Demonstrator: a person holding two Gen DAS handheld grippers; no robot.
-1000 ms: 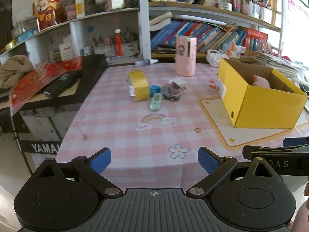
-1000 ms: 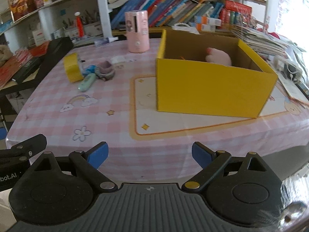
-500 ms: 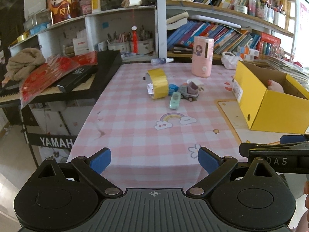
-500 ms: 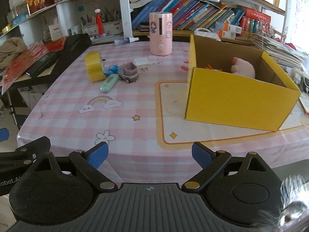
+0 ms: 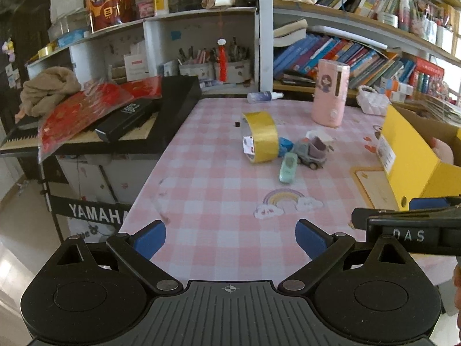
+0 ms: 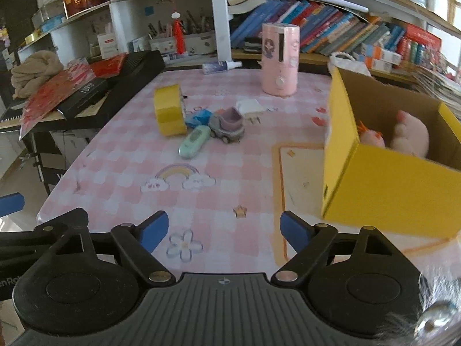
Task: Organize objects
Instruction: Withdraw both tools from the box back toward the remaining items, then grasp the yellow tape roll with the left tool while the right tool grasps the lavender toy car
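Right wrist view: tape [image 6: 169, 109], toy truck [image 6: 227, 125] (grey) clustering beside yellow box [image 6: 386, 190]; right gripper [image 6: 223, 227] closing slightly, empty; left gripper [image 5: 230, 238] gaping.

Crowded bookshelves [image 5: 360, 54] behind a pink-checked table [image 5: 219, 201], daylight.

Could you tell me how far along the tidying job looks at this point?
Done: pink plush toys already lie in the yellow box. In hand: nothing; the left gripper and right gripper are open, the right's jaws just narrowing. Left: tape roll, toy truck, mint case, white plug.
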